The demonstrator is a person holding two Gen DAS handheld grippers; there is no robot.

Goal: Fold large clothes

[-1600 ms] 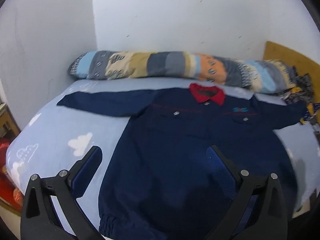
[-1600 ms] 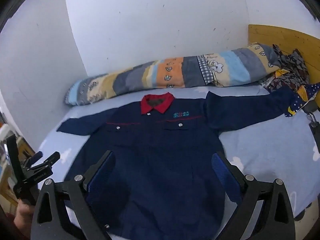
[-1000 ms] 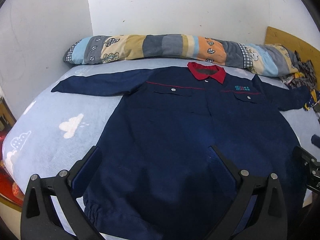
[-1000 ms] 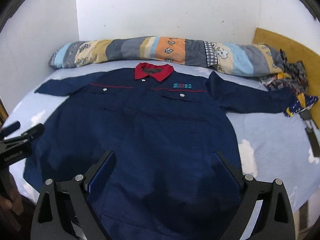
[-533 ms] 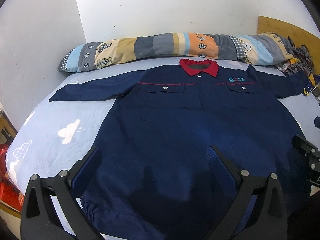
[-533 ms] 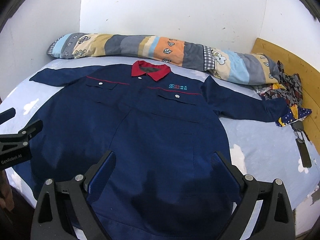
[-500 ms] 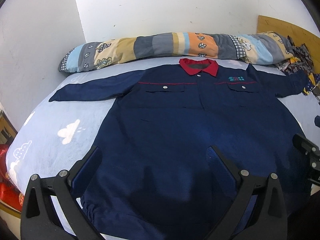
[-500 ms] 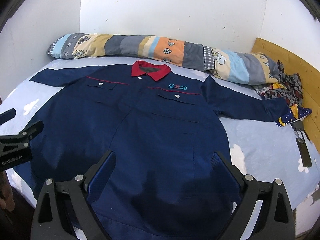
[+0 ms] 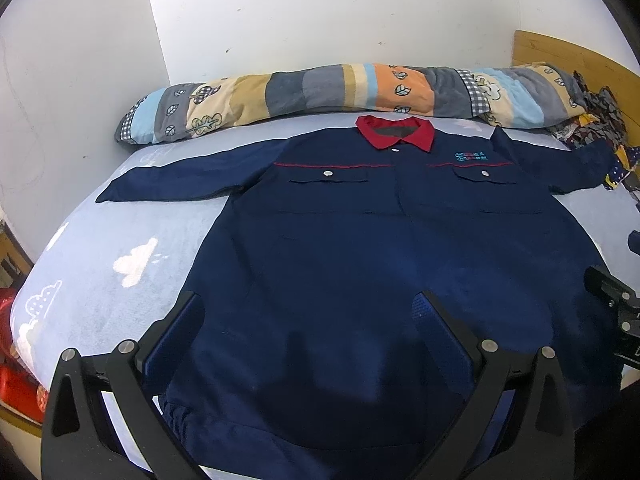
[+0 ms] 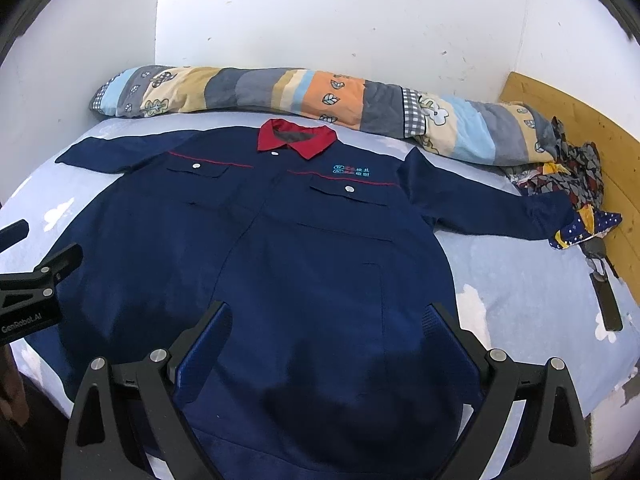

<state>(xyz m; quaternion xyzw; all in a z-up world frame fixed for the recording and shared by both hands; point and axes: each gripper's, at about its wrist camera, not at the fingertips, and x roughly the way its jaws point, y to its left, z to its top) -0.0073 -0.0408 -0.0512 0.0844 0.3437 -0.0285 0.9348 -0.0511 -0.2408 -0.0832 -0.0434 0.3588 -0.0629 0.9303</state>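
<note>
A navy work jacket (image 9: 360, 248) (image 10: 280, 248) with a red collar (image 9: 394, 136) (image 10: 296, 138) lies flat and face up on the bed, both sleeves spread sideways. My left gripper (image 9: 308, 316) hovers above the jacket's lower left part, open and holding nothing. Over the lower right part my right gripper (image 10: 328, 320) is likewise open and empty. The other gripper shows at the edge of each view: the right one (image 9: 612, 300) and the left one (image 10: 36, 280).
A light blue bed sheet (image 9: 120, 240) with white clouds covers the bed. A long patchwork bolster (image 9: 340, 92) (image 10: 320, 100) lies against the white back wall. Crumpled patterned cloth (image 10: 568, 176) and a dark flat object (image 10: 608, 300) sit at the right beside a wooden board (image 10: 580, 120).
Both grippers drifted right and closer over the jacket during the first second, then held nearly still. Both stay open. The jacket has not moved.
</note>
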